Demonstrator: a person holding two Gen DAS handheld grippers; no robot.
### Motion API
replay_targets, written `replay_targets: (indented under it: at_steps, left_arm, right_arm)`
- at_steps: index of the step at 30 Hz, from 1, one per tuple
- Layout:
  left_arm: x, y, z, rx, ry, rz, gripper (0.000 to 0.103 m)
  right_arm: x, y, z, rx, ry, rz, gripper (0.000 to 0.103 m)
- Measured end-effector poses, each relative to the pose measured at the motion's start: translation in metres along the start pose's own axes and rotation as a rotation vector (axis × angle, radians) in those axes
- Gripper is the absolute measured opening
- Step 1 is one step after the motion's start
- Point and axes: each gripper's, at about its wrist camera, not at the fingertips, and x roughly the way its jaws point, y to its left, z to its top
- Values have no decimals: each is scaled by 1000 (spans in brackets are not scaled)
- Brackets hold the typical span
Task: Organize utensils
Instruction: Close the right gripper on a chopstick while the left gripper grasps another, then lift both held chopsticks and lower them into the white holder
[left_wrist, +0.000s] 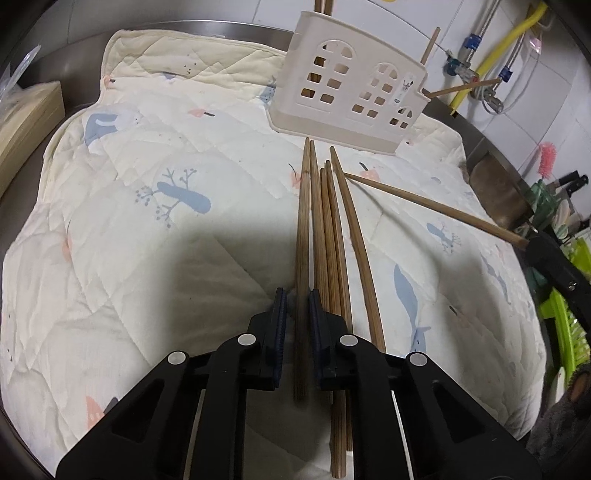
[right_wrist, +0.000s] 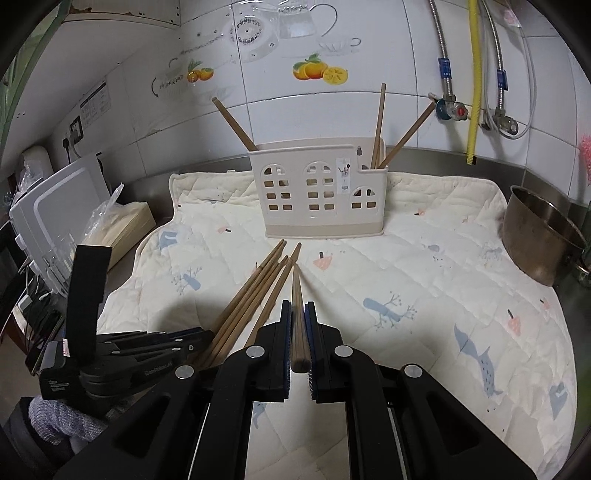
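Several wooden chopsticks (left_wrist: 332, 240) lie side by side on the quilted cloth (left_wrist: 166, 155) in front of the beige slotted holder (left_wrist: 347, 85). My left gripper (left_wrist: 297, 295) straddles the leftmost chopstick (left_wrist: 303, 221). Its jaws are nearly closed, with a sliver of gap on the left side. My right gripper (right_wrist: 298, 306) is shut on a single chopstick (right_wrist: 297, 291), lifted off the cloth and pointing toward the holder (right_wrist: 317, 192). The left wrist view shows this chopstick (left_wrist: 424, 206) slanting in from the right gripper (left_wrist: 532, 245). Three chopsticks (right_wrist: 378, 125) stand in the holder.
A metal pot (right_wrist: 539, 240) sits at the cloth's right edge. A wooden box (right_wrist: 125, 225) and a white board (right_wrist: 62, 199) stand at the left. Hoses and valves (right_wrist: 472, 74) hang on the tiled wall behind. A green rack (left_wrist: 561, 321) is at the far right.
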Motion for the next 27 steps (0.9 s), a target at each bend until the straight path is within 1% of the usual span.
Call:
replay_targets:
  at_steps: [2, 6, 9, 12, 15, 18, 20, 23, 27]
  left_arm:
    - [1, -4, 0, 26, -2, 22, 6]
    - [-7, -4, 4, 23, -2, -4, 6]
    - [-23, -4, 9, 31, -33, -21, 6]
    - [-44, -6, 18, 55, -80, -29, 6]
    - [-66, -7, 30, 70, -130, -52, 6]
    - [-87, -11, 44, 101, -189, -56, 5]
    - [-95, -14, 51, 122, -213, -60, 5]
    - [-103, -19, 60, 146, -236, -65, 5]
    - [-107, -24, 74, 173, -233, -86, 5]
  right_arm:
    - [0, 0, 1, -5, -1, -2, 7]
    - [-2, -1, 5, -10, -6, -4, 7]
    - [-6, -3, 13, -17, -20, -4, 7]
    - [-11, -5, 23, -25, -36, -2, 7]
    - [-14, -6, 34, -37, -50, 4, 7]
    - [-14, -5, 43, -55, -43, 16, 7]
    - [-12, -5, 48, -68, -34, 20, 7]
    - [-10, -5, 55, -88, -28, 22, 7]
    - [-8, -9, 68, -93, -17, 46, 7]
